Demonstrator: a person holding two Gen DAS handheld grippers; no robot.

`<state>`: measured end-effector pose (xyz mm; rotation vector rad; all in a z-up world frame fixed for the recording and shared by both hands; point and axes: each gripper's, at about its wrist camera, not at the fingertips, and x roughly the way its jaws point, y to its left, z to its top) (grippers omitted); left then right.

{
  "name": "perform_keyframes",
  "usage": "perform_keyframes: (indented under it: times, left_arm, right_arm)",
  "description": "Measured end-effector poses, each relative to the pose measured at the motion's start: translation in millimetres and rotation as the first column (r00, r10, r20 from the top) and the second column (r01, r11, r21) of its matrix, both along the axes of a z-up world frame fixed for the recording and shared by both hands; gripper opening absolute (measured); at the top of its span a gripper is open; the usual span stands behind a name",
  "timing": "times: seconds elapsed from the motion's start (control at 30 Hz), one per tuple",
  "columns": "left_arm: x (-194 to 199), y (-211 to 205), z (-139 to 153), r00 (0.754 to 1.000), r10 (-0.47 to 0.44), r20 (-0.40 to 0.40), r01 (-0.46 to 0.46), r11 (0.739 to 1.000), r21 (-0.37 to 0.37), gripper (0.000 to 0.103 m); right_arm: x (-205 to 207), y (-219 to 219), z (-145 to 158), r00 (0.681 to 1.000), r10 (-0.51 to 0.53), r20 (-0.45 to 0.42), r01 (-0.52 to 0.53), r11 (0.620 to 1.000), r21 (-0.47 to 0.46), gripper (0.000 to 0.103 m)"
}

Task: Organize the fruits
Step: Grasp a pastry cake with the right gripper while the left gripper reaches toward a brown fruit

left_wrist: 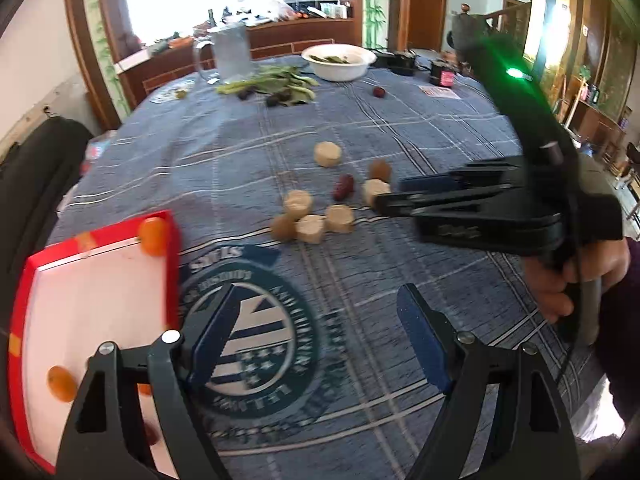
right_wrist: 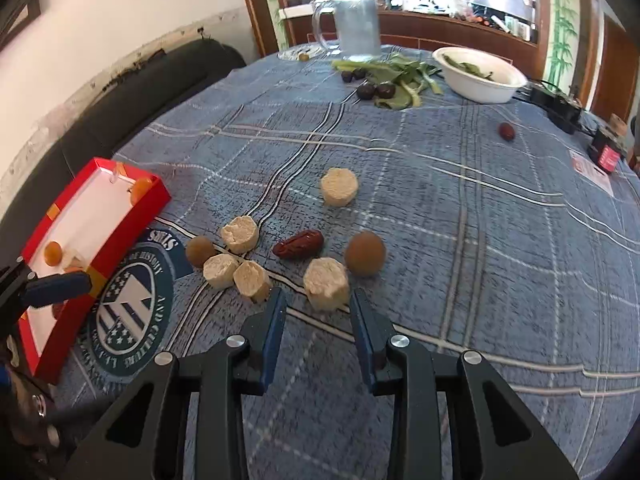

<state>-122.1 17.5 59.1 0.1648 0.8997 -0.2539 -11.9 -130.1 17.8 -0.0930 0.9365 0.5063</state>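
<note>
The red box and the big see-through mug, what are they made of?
The red box looks like thin cardboard: flat folded walls, matte red outside, plain white inside. The mug looks like clear glass or plastic, since the handle shows the wall behind it and the body looks frosty; I can't tell which.

Tray (right_wrist: 100,236) lies left of the date (right_wrist: 298,243); bowl (right_wrist: 480,80) far behind.

The right tool (right_wrist: 318,304) hangs with jaws slightly apart and empty just short of a pale cylindrical chunk (right_wrist: 326,284) on the blue plaid tabletop (right_wrist: 460,208), a red date (right_wrist: 298,243) beyond, a red tray (right_wrist: 132,220) far left.
</note>
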Motion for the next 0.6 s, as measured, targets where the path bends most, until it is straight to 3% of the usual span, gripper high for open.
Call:
perform_keyframes:
  times: [0.17, 0.27, 0.4, 0.6]
  left_arm:
    - [14.2, -17.0, -7.7, 0.996, -0.072, -0.059, 0.07, 0.996, -0.051, 0.079]
    - [28.9, -26.8, -19.1, 0.989, -0.1, -0.112, 0.09, 0.992, -0.085, 0.064]
    - [49.7, -33.0, -33.0, 0.982, -0.092, -0.165, 0.073, 0.991, -0.116, 0.054]
    - [76.9, -33.5, -36.4, 0.987, -0.045, -0.155, 0.026, 0.992, -0.122, 0.051]
  right_arm:
    - [6.2, -0.3, -6.4, 0.999, -0.03, 0.038, 0.03, 0.999, -0.019, 0.025]
    - [9.7, -12.1, -4.7, 0.998, -0.058, 0.034, 0.058, 0.998, 0.0, 0.025]
    - [19.8, -33.6, -2.3, 0.992, -0.126, -0.005, 0.126, 0.991, 0.043, 0.025]
    - [20.8, -40.0, -2.2, 0.989, -0.137, -0.048, 0.139, 0.989, 0.052, 0.025]
